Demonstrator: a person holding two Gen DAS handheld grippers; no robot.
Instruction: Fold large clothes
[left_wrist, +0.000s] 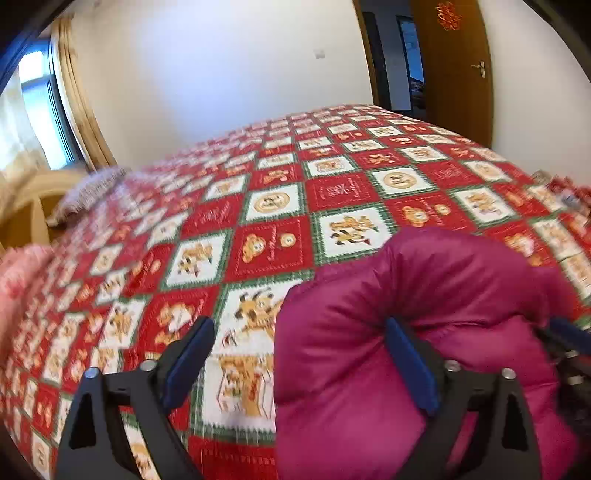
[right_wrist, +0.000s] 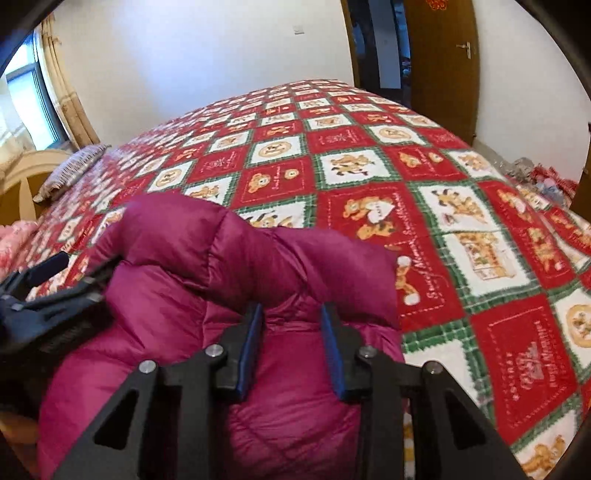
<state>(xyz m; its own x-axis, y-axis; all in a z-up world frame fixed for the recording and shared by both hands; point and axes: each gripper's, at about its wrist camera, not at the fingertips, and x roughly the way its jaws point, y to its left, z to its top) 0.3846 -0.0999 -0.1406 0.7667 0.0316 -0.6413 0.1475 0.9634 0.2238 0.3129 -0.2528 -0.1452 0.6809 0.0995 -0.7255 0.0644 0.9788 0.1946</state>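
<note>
The puffy magenta quilted down jacket lies bunched at the near edge of the bed, on the red-and-white checked cartoon bedspread. My right gripper pinches a fold of it, padding bulging between the pads. My left gripper stands wide apart, the jacket just inside one finger, gripping nothing as far as the blur lets me judge. One-sided hold: the slick fabric could slide out or drag unevenly off the edge.
</note>
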